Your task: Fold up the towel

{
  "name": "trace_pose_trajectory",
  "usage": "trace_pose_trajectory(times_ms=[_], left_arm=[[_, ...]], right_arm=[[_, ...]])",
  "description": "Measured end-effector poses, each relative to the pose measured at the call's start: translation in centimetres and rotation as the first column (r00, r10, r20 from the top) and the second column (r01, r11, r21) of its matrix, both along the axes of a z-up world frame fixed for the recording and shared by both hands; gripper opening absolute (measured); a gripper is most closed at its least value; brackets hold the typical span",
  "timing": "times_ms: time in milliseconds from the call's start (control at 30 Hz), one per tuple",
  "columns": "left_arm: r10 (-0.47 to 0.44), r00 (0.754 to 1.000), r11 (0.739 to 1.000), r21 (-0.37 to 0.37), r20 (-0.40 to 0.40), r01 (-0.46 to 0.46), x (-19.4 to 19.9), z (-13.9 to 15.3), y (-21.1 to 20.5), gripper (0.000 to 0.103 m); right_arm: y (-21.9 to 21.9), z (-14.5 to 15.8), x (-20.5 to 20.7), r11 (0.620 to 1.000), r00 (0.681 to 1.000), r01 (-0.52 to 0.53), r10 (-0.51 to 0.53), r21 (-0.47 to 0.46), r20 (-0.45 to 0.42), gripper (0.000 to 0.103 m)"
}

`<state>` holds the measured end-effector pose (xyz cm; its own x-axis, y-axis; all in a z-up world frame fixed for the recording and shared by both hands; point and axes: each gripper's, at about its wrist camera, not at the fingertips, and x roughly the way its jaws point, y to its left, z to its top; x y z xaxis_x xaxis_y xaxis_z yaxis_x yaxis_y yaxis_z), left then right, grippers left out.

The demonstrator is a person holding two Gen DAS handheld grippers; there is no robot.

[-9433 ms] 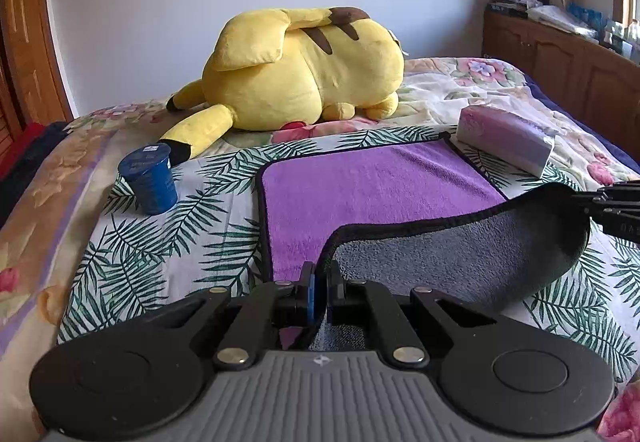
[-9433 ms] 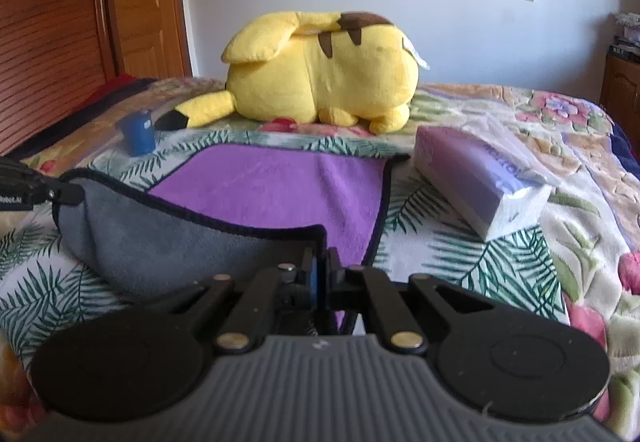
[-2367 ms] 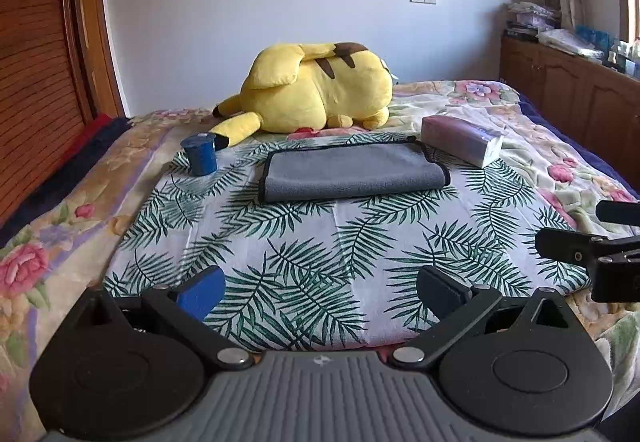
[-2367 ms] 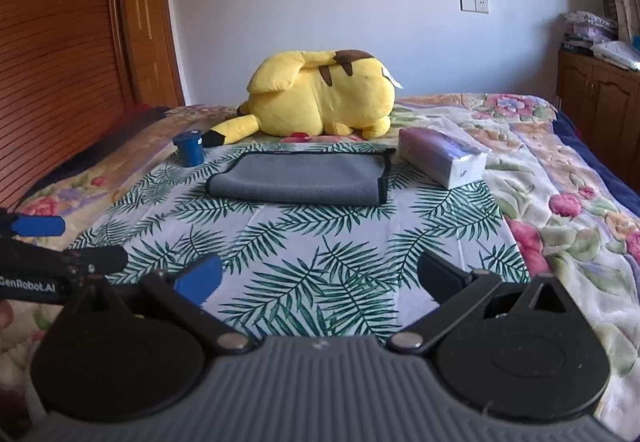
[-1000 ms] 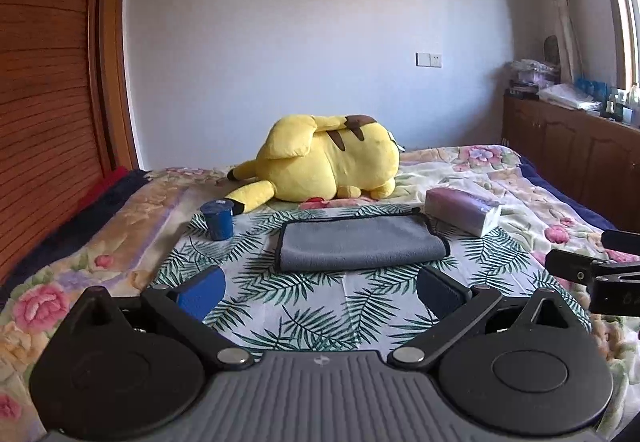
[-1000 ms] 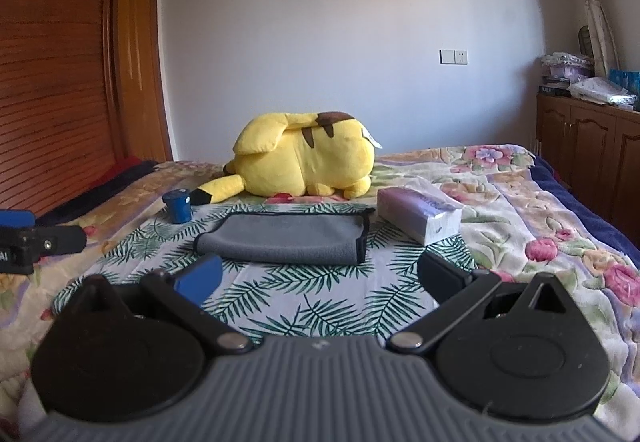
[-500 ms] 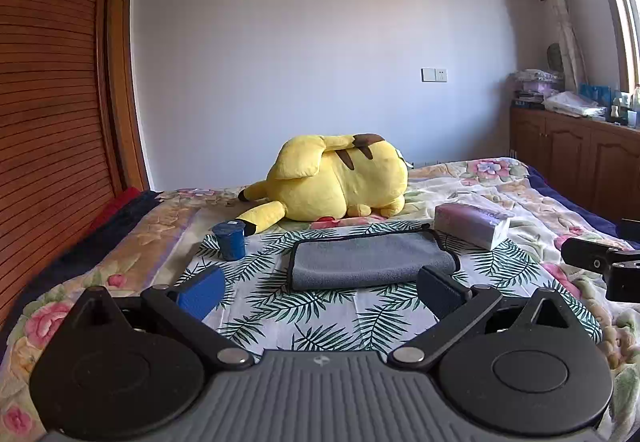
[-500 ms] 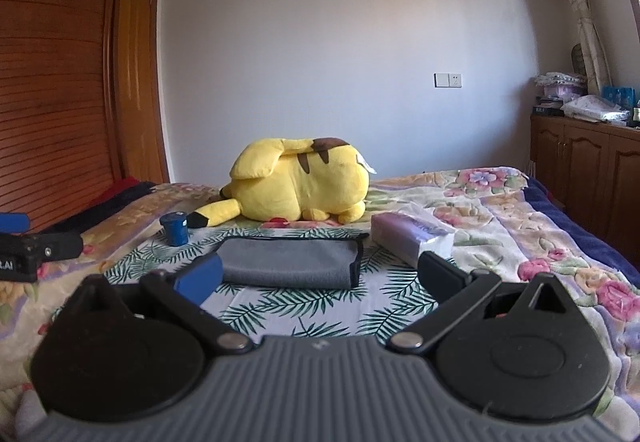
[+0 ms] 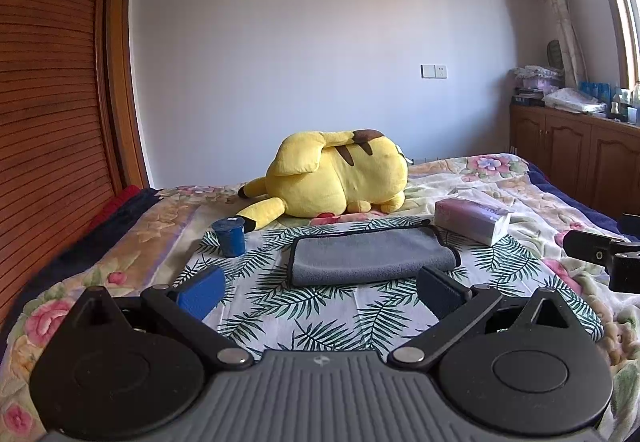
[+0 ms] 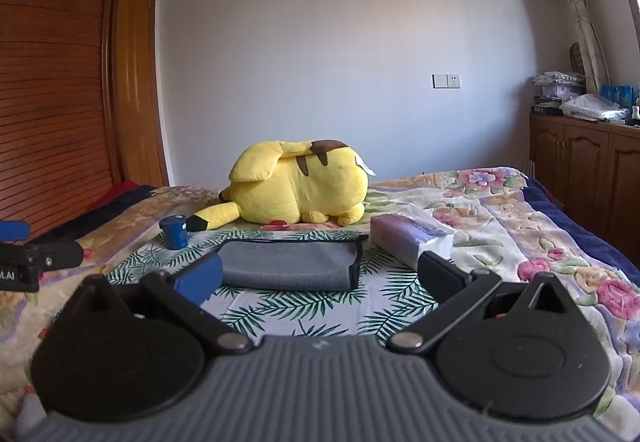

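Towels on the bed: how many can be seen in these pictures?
1. A single grey towel, folded, lies flat on the leaf-patterned bedspread, between the blue cup and the tissue pack, in front of the yellow plush toy. Nothing suggests another hidden one.

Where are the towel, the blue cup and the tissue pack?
towel [image 9: 368, 256]: left wrist view, middle of its grey top layer.
blue cup [image 9: 229, 240]: left wrist view, its side wall.
tissue pack [image 10: 404, 234]: right wrist view, its purple long side.
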<state>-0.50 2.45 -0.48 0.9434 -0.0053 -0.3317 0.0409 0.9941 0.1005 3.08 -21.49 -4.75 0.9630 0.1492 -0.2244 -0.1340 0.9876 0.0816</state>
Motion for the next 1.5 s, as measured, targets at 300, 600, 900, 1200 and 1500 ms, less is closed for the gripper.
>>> trace_pose_trajectory(times_ms=[300, 600, 900, 1200, 1500], left_arm=[[-0.002, 1.0, 1.0, -0.009, -0.011, 0.002, 0.09, -0.2, 0.09, 0.103], [0.002, 1.0, 1.0, -0.003, -0.012, -0.002, 0.15, -0.38, -0.01, 0.103], [0.002, 1.0, 1.0, -0.001, -0.014, -0.002, 0.22, -0.42, 0.05, 0.103], [0.002, 1.0, 1.0, 0.001, -0.014, -0.002, 0.23, -0.44, 0.07, 0.103], [0.002, 1.0, 1.0, 0.0, -0.014, -0.002, 0.22, -0.45, 0.06, 0.103]], right_arm=[[0.24, 0.0, -0.03, 1.0, 1.0, -0.002, 0.002, -0.011, 0.002, 0.103], [0.26, 0.0, -0.05, 1.0, 1.0, 0.0, 0.0, -0.015, 0.0, 0.103], [0.16, -0.06, -0.04, 1.0, 1.0, 0.003, -0.003, -0.017, 0.002, 0.103], [-0.03, -0.09, -0.02, 1.0, 1.0, 0.004, -0.004, -0.016, 0.002, 0.103], [-0.02, -0.08, -0.02, 1.0, 1.0, 0.004, -0.004, -0.017, 0.002, 0.103]])
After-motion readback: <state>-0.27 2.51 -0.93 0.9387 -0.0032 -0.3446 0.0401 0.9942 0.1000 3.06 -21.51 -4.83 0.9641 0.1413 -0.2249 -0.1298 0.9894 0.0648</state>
